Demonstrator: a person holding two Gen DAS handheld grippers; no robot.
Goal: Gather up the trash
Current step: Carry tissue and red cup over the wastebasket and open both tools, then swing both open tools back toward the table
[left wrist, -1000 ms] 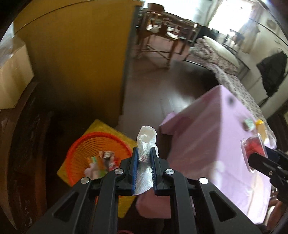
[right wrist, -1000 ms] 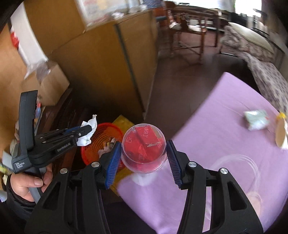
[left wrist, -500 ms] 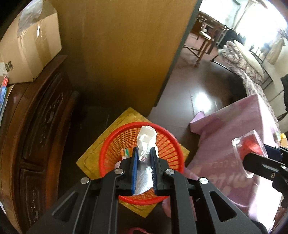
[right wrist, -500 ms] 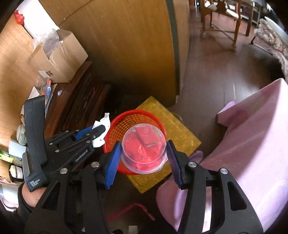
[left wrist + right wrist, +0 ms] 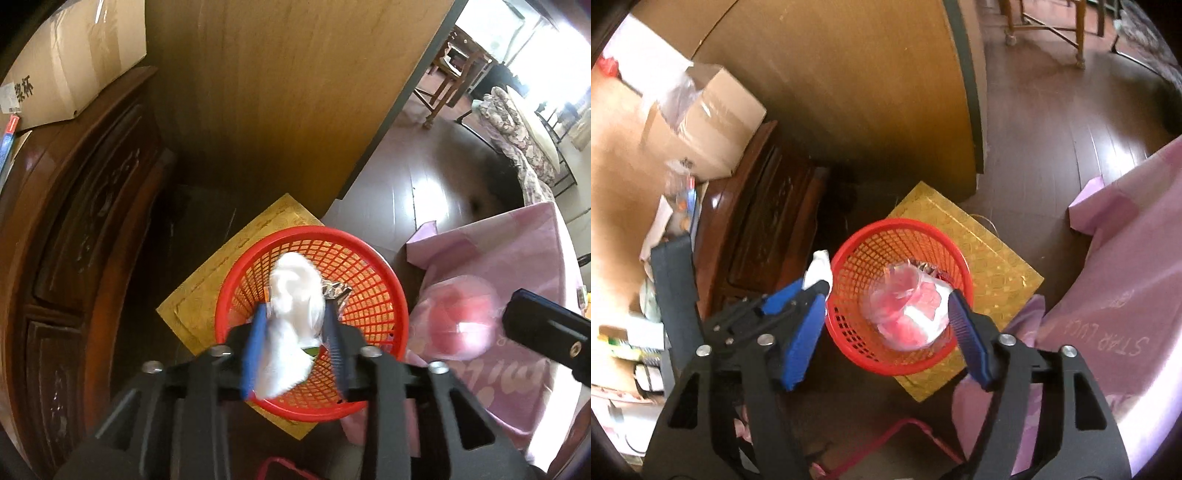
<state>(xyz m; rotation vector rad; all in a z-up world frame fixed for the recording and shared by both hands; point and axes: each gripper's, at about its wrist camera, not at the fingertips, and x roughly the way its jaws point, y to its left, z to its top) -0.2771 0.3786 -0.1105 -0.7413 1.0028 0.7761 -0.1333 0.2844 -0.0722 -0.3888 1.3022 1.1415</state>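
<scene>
A red mesh basket [image 5: 373, 258] stands on a gold mat on the floor; it also shows in the right wrist view [image 5: 897, 225]. My left gripper [image 5: 295, 332] is above it with its jaws spread, and a crumpled white tissue [image 5: 291, 306] is blurred between them, loose. My right gripper [image 5: 886, 332] is open wide above the basket. A clear plastic cup with red inside [image 5: 908, 310] is blurred between its fingers, touching neither clearly. The cup shows blurred in the left wrist view [image 5: 458, 321].
A gold mat [image 5: 997, 266] lies under the basket. A dark carved wooden cabinet [image 5: 74, 221] stands left, with a cardboard box [image 5: 66, 55] on top. A wooden panel [image 5: 277, 92] is behind. A pink-covered table [image 5: 1126, 277] is right.
Both grippers have opened over the basket. The tissue and the cup, held tight before, are now blurred and loose between the spread fingers.
</scene>
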